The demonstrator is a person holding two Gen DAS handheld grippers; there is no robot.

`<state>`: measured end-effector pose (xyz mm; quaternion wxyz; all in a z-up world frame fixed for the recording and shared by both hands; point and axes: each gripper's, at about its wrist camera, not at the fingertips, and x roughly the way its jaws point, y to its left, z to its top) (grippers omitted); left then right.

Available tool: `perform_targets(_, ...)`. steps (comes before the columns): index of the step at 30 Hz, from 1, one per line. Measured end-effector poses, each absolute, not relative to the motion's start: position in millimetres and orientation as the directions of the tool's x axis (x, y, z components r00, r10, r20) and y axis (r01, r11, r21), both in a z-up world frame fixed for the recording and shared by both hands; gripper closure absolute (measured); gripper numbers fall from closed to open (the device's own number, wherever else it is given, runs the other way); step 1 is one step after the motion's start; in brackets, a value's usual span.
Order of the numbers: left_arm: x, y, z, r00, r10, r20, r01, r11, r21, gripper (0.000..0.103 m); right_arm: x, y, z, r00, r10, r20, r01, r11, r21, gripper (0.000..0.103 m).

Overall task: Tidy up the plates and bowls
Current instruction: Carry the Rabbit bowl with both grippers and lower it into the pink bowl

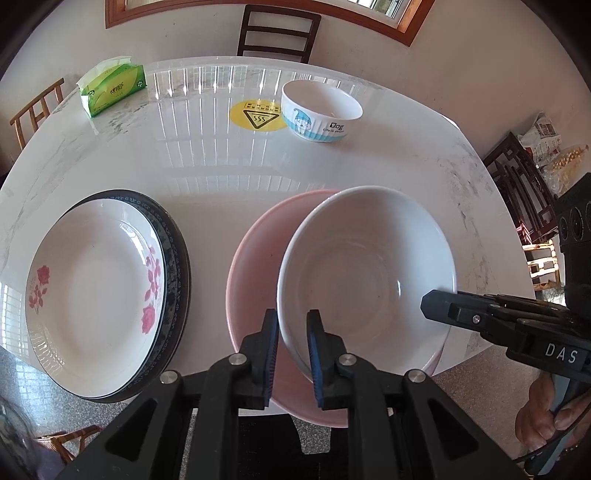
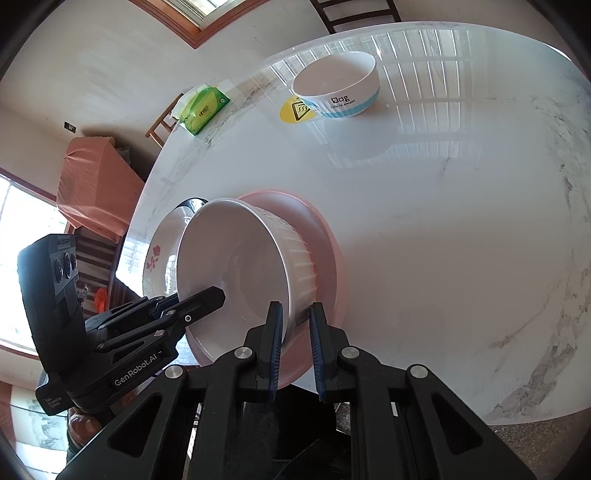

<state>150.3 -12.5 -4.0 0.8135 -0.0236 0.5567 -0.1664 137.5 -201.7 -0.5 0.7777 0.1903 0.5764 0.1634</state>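
**White bowl held by both grippers over the pink bowl**

The white bowl (image 1: 365, 273) sits tilted inside the pink bowl (image 1: 255, 266) at the near edge of the marble bench (image 1: 229, 158); the left gripper (image 1: 292, 354) has its jaws closed on the white bowl's near rim, one blue pad inside the wall and one outside; the right gripper (image 2: 296, 350) grips the same bowl's rim on the opposite side, its jaws likewise clamped across the ribbed wall; toward the bench's left edge a rose-patterned plate (image 1: 96, 295) lies on a dark-rimmed plate (image 1: 177, 258); near the far edge stands a cartoon-printed bowl (image 1: 321, 110), touching or just overlapping a yellow warning sticker (image 1: 255, 114); a green tissue pack (image 1: 112, 86) lies at the far left corner; dark wooden chairs (image 1: 277, 33) stand beyond the bench.
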Motion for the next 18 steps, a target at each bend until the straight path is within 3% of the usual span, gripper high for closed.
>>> perform_targets(18,155.7,-17.8,-4.8,0.279,-0.271,-0.921,0.271,0.943,-0.195,0.076,138.3,-200.0,2.5,0.28,0.467,-0.839,-0.046,0.879,0.474,0.084)
